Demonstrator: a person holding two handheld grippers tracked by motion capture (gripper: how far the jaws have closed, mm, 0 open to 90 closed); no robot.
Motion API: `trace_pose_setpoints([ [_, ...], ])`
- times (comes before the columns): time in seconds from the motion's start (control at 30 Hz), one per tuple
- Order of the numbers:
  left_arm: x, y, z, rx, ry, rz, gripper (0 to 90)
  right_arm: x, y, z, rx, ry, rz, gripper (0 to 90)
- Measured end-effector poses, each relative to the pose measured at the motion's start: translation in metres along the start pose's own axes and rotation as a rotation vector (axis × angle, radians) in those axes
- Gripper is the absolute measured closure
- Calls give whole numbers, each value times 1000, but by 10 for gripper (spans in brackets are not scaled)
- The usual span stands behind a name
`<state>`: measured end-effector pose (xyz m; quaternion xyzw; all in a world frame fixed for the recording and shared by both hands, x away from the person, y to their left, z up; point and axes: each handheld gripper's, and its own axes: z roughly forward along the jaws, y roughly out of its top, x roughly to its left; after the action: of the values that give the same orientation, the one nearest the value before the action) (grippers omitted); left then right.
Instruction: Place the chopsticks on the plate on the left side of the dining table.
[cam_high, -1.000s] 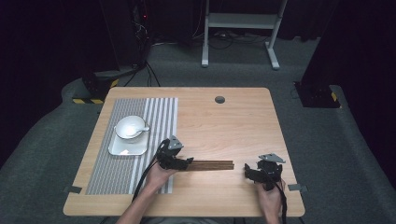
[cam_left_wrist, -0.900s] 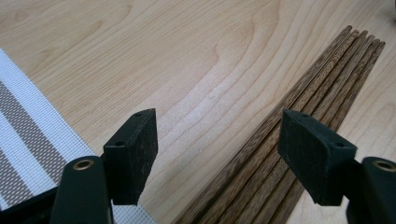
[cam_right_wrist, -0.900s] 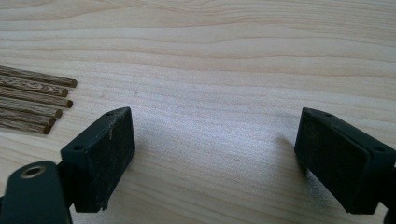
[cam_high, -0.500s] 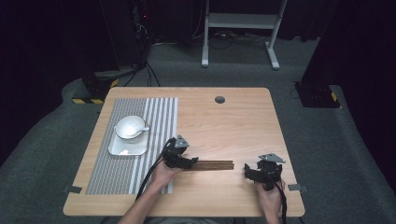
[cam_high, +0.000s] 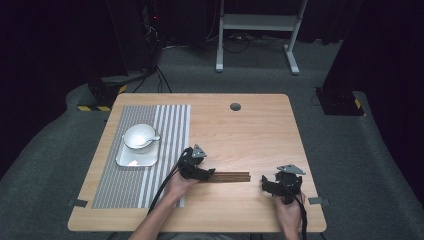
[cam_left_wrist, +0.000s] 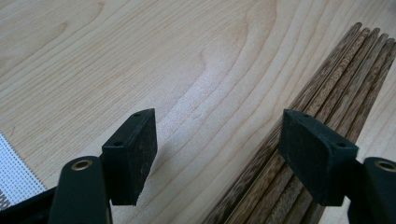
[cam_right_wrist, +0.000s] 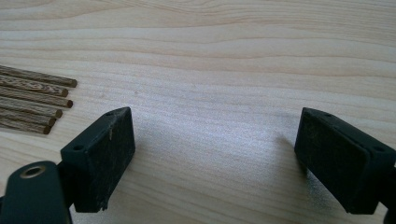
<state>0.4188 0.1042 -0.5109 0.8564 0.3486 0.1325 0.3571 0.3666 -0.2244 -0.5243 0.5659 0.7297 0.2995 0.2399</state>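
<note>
At the far left of the high view a grey striped placemat covers the left part of the wooden table. On it lies a white rectangular plate, and a white bowl with a spoon in it stands on the plate's far part; what the bowl holds is too small to tell.

Just right of the mat's edge, the left gripper sits at the near end of a bundle of dark wooden chopsticks, which lie flat on the bare wood near the table's front edge. Its body hides that end of the bundle (the hand behind it is largely covered too). In the left gripper view the jaws are spread wide: the chopsticks run beneath the one at the right of that view, and the other stands over bare table with a gap between. How many sticks there are cannot be counted surely, since the lower ends are cut off by the frame.

Farther right, the right gripper rests apart from the bundle. Its own view shows the jaws parted and empty, with only the chopstick tips at the left edge.
</note>
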Motion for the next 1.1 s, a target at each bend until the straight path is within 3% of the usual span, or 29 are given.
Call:
trace_pose_setpoints([
  [1.1,10,-3,2,24,37,-9,277,0,0,0,-1,-2,-1,121],
])
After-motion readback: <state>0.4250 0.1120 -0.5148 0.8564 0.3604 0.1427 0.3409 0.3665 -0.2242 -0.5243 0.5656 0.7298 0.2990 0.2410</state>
